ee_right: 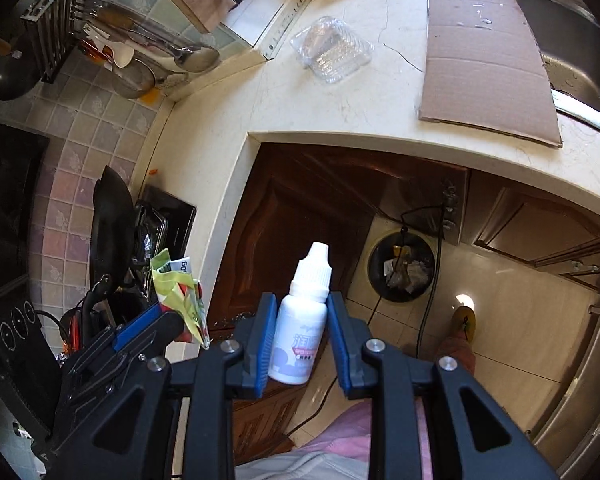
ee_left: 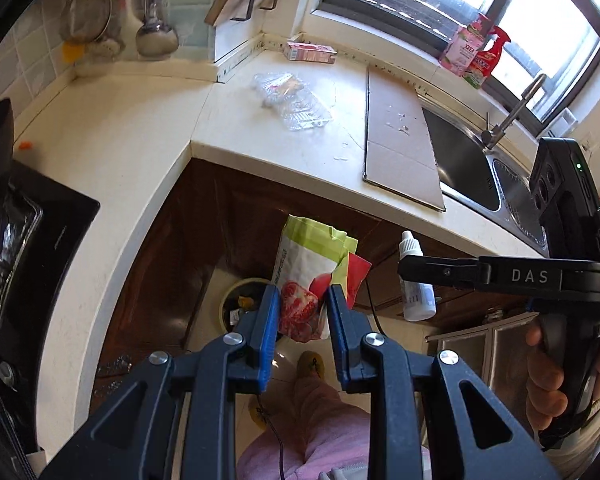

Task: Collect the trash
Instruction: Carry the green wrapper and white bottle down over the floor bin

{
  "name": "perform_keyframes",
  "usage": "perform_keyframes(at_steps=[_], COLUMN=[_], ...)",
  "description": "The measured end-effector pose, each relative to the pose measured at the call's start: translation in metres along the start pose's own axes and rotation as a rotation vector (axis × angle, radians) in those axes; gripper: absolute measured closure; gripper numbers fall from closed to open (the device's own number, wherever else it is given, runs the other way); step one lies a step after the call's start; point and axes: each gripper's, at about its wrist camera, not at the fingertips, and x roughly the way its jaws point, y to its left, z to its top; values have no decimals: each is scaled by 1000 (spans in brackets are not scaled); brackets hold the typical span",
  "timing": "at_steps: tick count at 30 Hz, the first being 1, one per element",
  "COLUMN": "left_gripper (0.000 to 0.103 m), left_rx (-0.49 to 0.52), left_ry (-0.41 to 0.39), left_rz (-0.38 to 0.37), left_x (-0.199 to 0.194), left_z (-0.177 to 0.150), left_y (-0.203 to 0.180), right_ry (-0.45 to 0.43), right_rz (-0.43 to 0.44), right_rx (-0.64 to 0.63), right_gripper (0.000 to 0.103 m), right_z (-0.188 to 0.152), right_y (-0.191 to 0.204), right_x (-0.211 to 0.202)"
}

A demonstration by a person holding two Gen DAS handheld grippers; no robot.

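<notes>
**Trash in both grippers, bin waiting on the floor below**

Release over the bin looked like the step in hand, and to do it well each gripper probably needed to be carried above the bin's mouth before its jaws were let go, one item at a time, so that nothing fell on the tiles beside it.

On the left, the left gripper [ee_left: 303,300] was clenched on a green and white snack packet [ee_left: 312,276]. The packet stood upward between the blue pads, its torn top above the fingertips. The round trash bin [ee_left: 236,304] lay on the floor below and a little to the left of this gripper, partly hidden behind the left finger, so a light packet let go from there could drift and miss.

On the right, the right gripper [ee_right: 302,340] was clamped around a small white dropper bottle [ee_right: 302,320], which stood upright with its cap above the pads. From this camera the bin [ee_right: 402,266] lay below and to the right of the bottle, with scraps already inside and a black cable running near its rim.

More trash remained on the counter [ee_left: 132,152]: a clear plastic tray [ee_left: 296,104], a pink carton [ee_left: 310,53] by the wall, and a flat sheet of cardboard [ee_left: 400,148] next to the sink [ee_left: 472,168].
</notes>
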Motion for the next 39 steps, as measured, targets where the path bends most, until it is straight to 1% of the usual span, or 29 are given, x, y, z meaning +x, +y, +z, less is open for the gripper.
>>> perform_keyframes(at_steps=[3, 5, 7, 11, 13, 18, 23, 27, 31, 35, 37, 39], left_gripper=[81, 81, 81, 81, 81, 81, 81, 81, 81, 81, 81, 81], left_rx=[-13, -32, -51, -68, -83, -135, -184, -207, -213, -232, -231, -227], left_ry=[-22, -42, -70, -122, -141, -170, -170, -142, -76, 49, 111, 171], left_rz=[22, 24, 34, 87, 108, 160, 199, 214, 205, 175, 165, 154], left_x=[-1, -4, -9, -20, -25, -31, -30, -20, 6, 54, 84, 120], left_z=[5, 11, 16, 28, 34, 46, 53, 52, 44, 26, 13, -3], left_y=[4, 8, 12, 19, 24, 39, 53, 59, 65, 76, 82, 89], right_ry=[-19, -36, -67, -112, -122, -111, -53, 11, 92, 195, 245, 275], right_rz=[-7, -8, -20, -28, -15, 3, 18, 28, 19, -25, -52, -83], right_rx=[-1, -19, -62, -128, -158, -234, -295, -324, -319, -290, -278, -278], right_gripper=[77, 77, 77, 77, 77, 77, 77, 77, 77, 77, 77, 77], right_z=[8, 17, 29, 51, 65, 90, 108, 111, 105, 87, 74, 61], right_y=[3, 9, 21, 42, 53, 76, 93, 96, 86, 61, 45, 29], right_x=[-3, -7, -13, -20, -21, -13, 11, 35, 62, 104, 129, 151])
